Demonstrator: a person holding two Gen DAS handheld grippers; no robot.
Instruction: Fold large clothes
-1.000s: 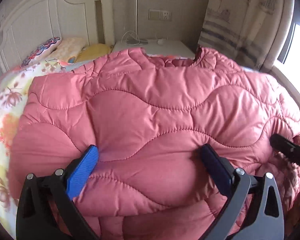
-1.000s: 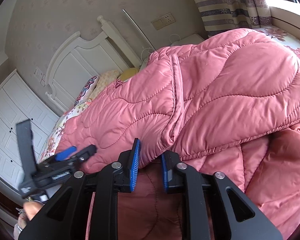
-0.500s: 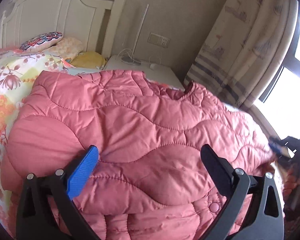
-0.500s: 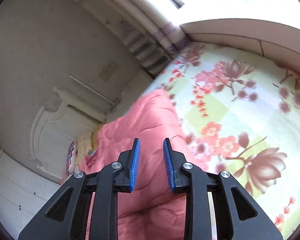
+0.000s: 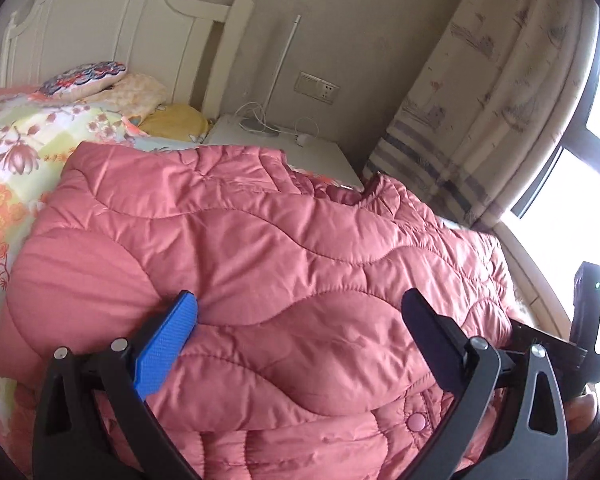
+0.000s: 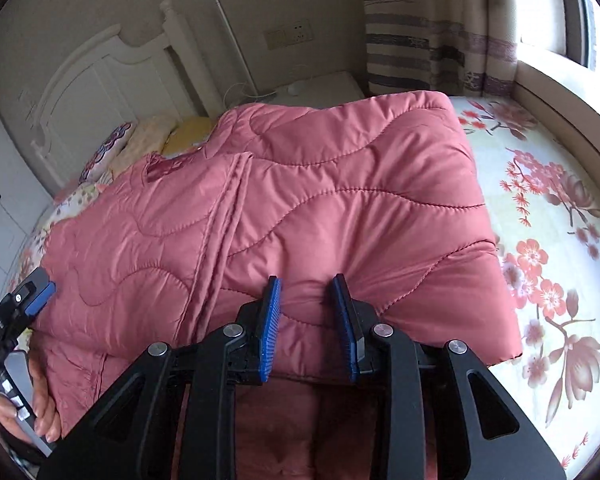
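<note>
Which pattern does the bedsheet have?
The bedsheet has red and pink flowers on pale yellow-green, clearest in the right wrist view.

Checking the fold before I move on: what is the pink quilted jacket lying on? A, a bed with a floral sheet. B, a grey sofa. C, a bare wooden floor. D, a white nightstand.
A: the pink quilted jacket lies spread over the floral sheet, with the white headboard behind it.

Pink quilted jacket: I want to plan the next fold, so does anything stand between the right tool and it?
Nothing visible does. The right tool sits right at the near folded edge of the pink quilted jacket, its jaws slightly apart, having just been opening.
</note>
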